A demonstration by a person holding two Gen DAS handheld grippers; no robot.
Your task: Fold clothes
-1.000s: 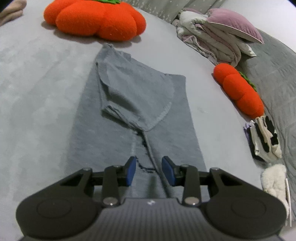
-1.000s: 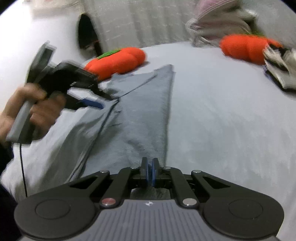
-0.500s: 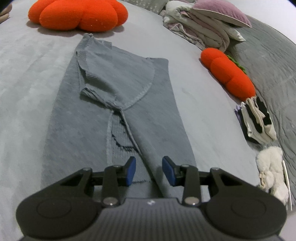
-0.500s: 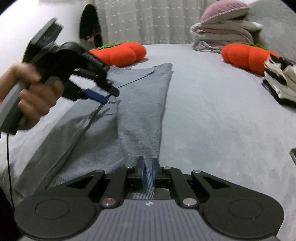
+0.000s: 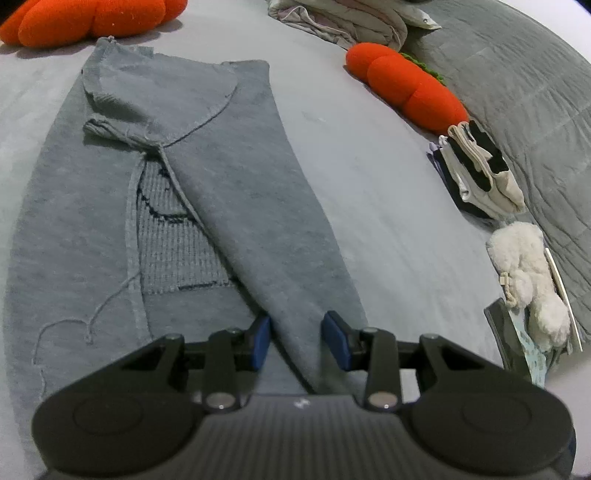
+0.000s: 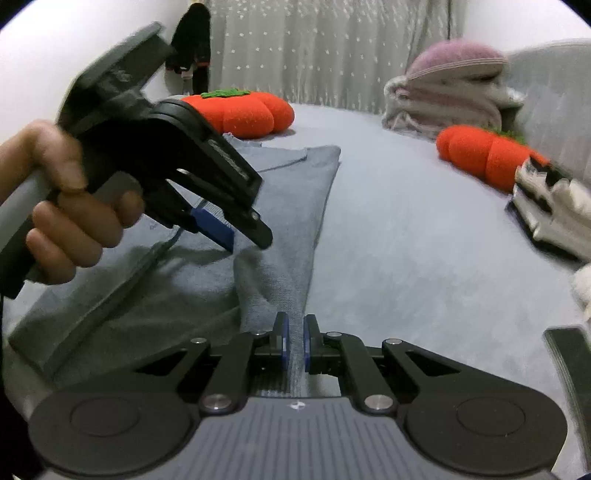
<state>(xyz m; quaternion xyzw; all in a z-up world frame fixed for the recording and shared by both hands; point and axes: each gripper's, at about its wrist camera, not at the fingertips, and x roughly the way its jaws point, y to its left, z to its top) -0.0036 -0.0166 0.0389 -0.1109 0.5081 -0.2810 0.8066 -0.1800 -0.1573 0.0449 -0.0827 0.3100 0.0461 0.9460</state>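
Sweater (image 5: 229, 206) hem pinched in right tongs (image 6: 294, 338) – left tongs (image 5: 295, 338) part-open, straddling the fold – likely to lift it taut.

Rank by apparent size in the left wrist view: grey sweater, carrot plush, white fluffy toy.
1. grey sweater, fills most of the frame.
2. carrot plush.
3. white fluffy toy, slightly smaller, but it lies nearer the camera, so uncertain.

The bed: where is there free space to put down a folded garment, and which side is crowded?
Bare sheet lies between the grey sweater and the orange carrot cushion. Another free patch lies left of the sweater, below the orange pumpkin cushion. The right edge is crowded: folded black-and-white clothes, a white fluffy item, and stacked bedding.
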